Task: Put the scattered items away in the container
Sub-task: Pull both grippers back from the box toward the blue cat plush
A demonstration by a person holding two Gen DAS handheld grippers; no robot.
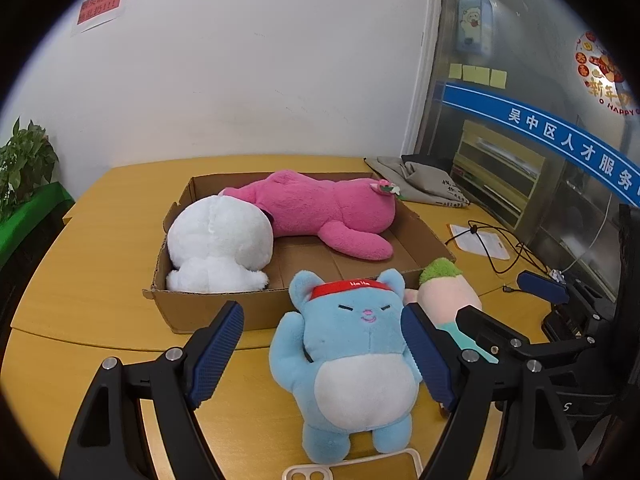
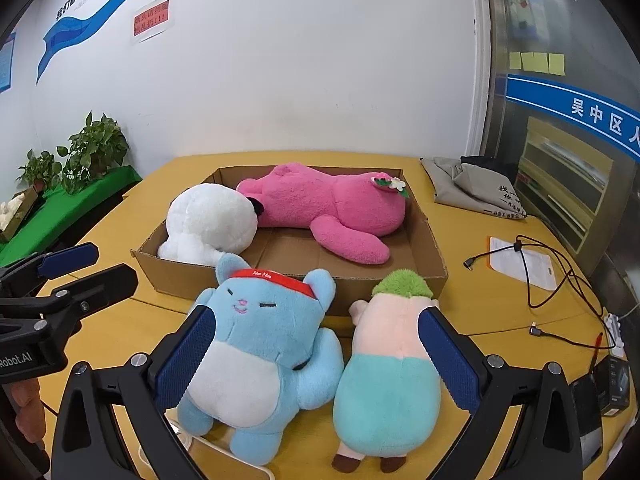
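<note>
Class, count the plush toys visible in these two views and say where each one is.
4. White plush and pink plush lie inside the cardboard box; blue cat plush and green-haired plush lie on the table before it.

The yellow table (image 2: 500,320) carries a cardboard box (image 2: 434,256), blue plush (image 2: 260,344), green-haired plush (image 2: 388,372), cable (image 2: 560,280) and grey bag (image 2: 472,188).

The blue plush cat (image 1: 352,364) wears a red headband (image 1: 352,288) with small white lettering that reads roughly "Hello", too small to be sure. A blue band (image 1: 560,136) across the glass partition carries white characters "吴中区人才服务". Above it, a round red-and-gold sticker (image 1: 604,72) shows "新年" and "HAPPY", cut off at the edge. In the right wrist view the left gripper (image 2: 86,268) bears "Robot.AI" in white on its black body. A red wall notice (image 2: 154,19) holds Chinese characters too blurred to read.
</note>
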